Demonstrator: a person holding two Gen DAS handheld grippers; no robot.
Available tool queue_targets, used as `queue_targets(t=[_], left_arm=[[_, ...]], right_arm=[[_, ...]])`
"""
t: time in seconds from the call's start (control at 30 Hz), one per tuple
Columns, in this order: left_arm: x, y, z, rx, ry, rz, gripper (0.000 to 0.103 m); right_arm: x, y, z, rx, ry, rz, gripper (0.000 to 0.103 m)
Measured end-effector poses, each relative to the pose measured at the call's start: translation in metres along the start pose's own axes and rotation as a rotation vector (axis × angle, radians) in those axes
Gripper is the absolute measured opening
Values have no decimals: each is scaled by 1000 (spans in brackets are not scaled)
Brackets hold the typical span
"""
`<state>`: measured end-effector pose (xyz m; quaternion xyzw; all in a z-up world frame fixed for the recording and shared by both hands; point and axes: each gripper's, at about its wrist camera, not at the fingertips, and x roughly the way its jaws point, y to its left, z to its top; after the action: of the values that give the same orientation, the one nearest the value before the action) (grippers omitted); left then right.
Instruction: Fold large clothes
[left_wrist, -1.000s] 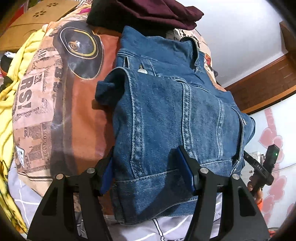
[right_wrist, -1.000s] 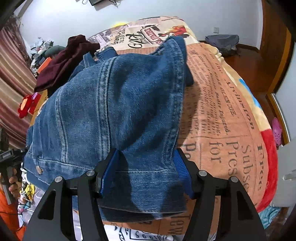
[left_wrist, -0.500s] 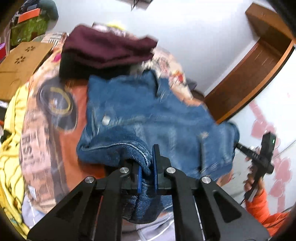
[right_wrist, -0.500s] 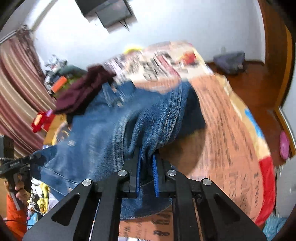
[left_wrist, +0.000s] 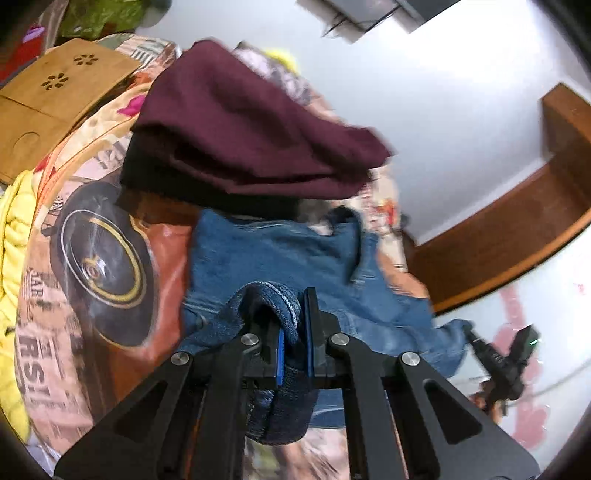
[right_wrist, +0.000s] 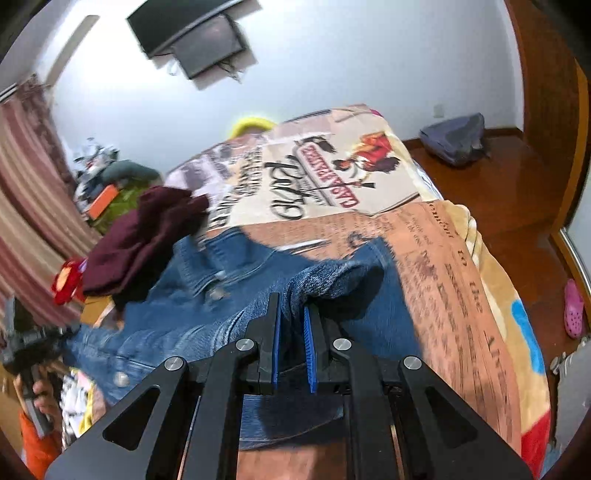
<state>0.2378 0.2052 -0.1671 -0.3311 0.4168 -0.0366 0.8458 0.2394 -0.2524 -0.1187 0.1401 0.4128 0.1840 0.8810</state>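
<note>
A blue denim jacket lies on the printed bedspread, below a pile of maroon and black clothes. My left gripper is shut on the jacket's bottom hem and holds that edge lifted. In the right wrist view the jacket spreads to the left. My right gripper is shut on the other part of the hem, lifted off the bed. Each gripper shows at the edge of the other's view.
A wooden lap desk and a yellow blanket lie left of the bed. The maroon pile sits beyond the jacket. A wooden floor with a grey bag and a pink shoe is to the right.
Both grippers closed on the jacket's bottom hem and lifted it up and forward toward the collar. The jacket now bunches between the fingers.
</note>
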Motion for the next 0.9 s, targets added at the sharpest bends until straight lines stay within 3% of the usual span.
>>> queue_targets(t=[0.2,0.4,0.53,0.63,0.7,0.77,0.9], left_arm=[[62,12,-1,56,95,157,8],[64,-11,-9,227,118,262,9],[49,-34,-12,333,105,294,12],[30,-49,-19,412,66,291,22],[14,-58,-24,440,11,307,47],[-1,-67,-27,458,-46,297,54],[-24,-80,-30,481,-97,250,57]], right_arm=[[51,-26,15,109,95,-43,13],[47,-16,12,31,121,-92,20],[28,1,15,-84,122,-130,43],[3,12,14,-147,59,-146,49],[-13,18,13,-175,32,-144,55],[-23,25,10,-193,20,-129,58],[-32,40,-4,-259,33,-110,59]])
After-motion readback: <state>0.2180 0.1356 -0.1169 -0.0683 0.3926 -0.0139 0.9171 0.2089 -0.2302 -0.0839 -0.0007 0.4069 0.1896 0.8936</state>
